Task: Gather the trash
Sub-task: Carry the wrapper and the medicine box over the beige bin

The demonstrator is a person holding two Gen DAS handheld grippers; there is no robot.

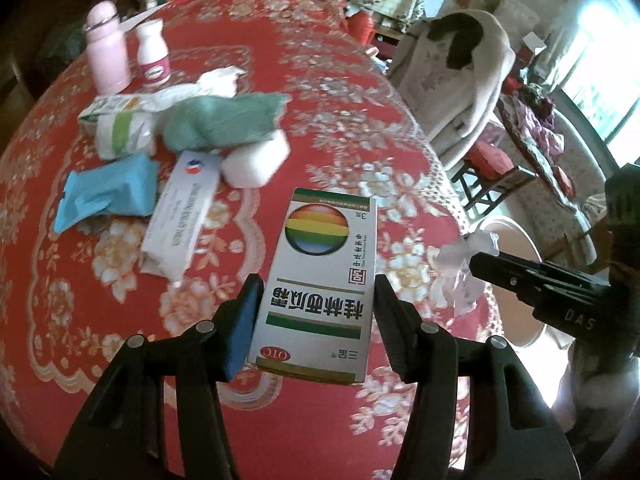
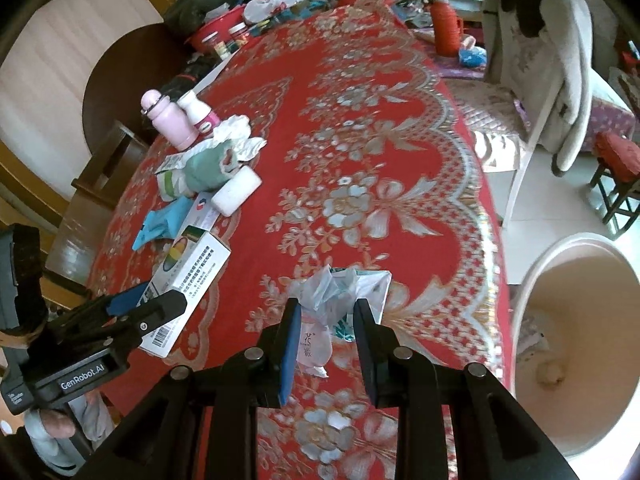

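Red floral tablecloth (image 2: 360, 128) covered the table; white bin (image 2: 576, 344) stood off its edge at 3 o'clock. Left gripper (image 1: 316, 312) clamped a medicine box (image 1: 320, 276) above the cloth. Right gripper (image 2: 326, 312) pinched a clear crumpled wrapper (image 2: 332, 292), probably plastic. More litter lay at 10 o'clock.

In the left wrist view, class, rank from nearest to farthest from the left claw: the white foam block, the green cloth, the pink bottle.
From the left claw:
1. White foam block, just up-left.
2. Green cloth, behind the block.
3. Pink bottle, far upper left.
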